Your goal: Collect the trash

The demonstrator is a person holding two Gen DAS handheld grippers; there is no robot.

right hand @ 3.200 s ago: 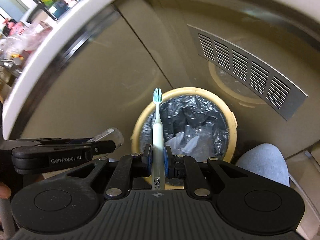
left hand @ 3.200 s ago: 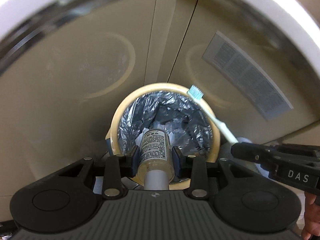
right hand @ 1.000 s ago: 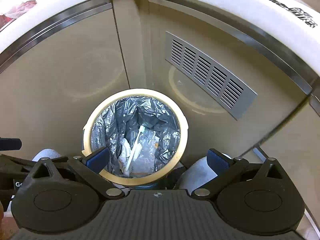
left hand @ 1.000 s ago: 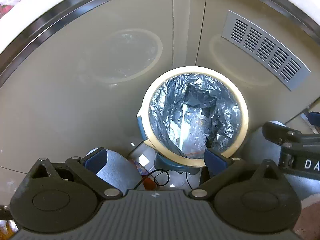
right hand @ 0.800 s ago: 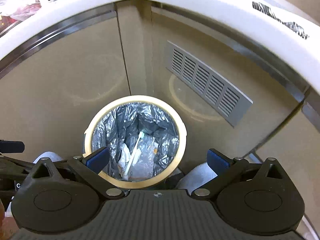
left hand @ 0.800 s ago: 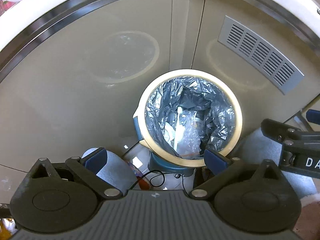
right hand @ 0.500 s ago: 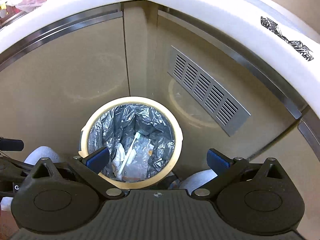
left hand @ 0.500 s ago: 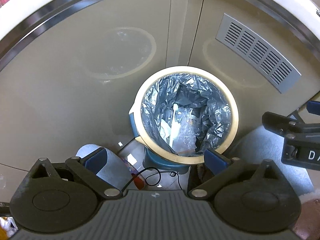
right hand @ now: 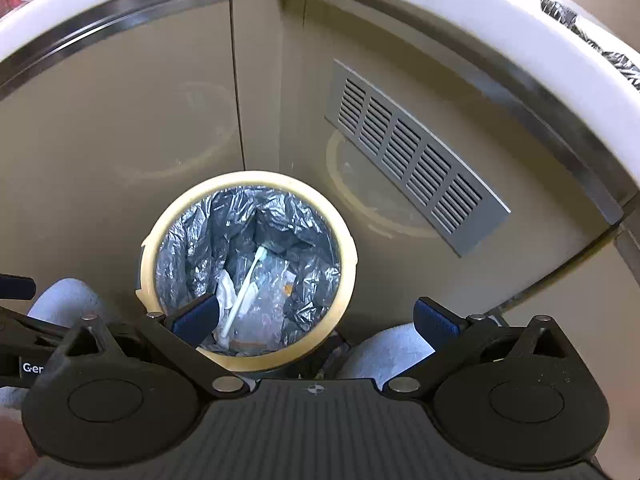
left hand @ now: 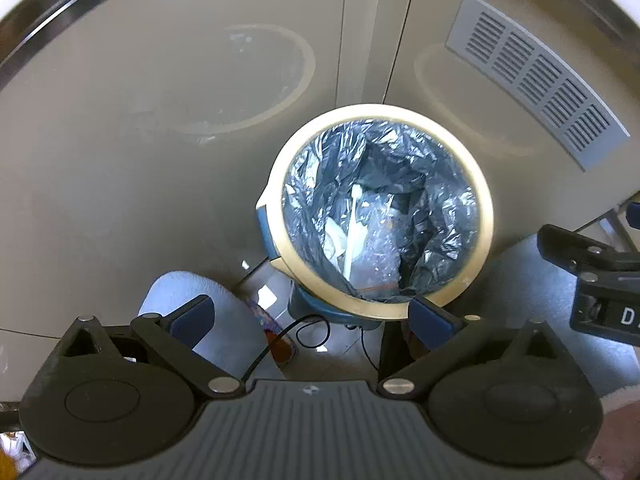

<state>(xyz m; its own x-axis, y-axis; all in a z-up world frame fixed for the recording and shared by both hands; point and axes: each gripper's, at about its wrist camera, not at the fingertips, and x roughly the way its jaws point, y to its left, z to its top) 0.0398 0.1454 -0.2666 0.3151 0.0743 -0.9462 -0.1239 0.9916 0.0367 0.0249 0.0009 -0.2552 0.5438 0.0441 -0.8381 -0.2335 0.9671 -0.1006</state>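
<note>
A round bin with a cream rim (left hand: 486,216) and a black liner stands on the floor against beige cabinet doors; it also shows in the right wrist view (right hand: 350,264). Inside it lie a toothbrush (left hand: 352,236) (right hand: 245,292), crumpled clear plastic (left hand: 380,252) and white paper. My left gripper (left hand: 310,312) is open and empty, held above the bin's near side. My right gripper (right hand: 316,316) is open and empty, above the bin's near right side. The right gripper's body (left hand: 592,280) shows at the right edge of the left wrist view.
A grey vent grille (left hand: 536,76) (right hand: 412,156) is set in the right cabinet door. A white counter edge (right hand: 480,12) curves overhead. The person's light blue knees (left hand: 180,300) (right hand: 384,352) flank the bin. A black cable (left hand: 312,332) lies on the floor.
Both grippers held a bottle and a toothbrush over the bin 3.2 s ago; both are open now and the toothbrush lies inside. Over the last second both grippers rose and drifted slightly.
</note>
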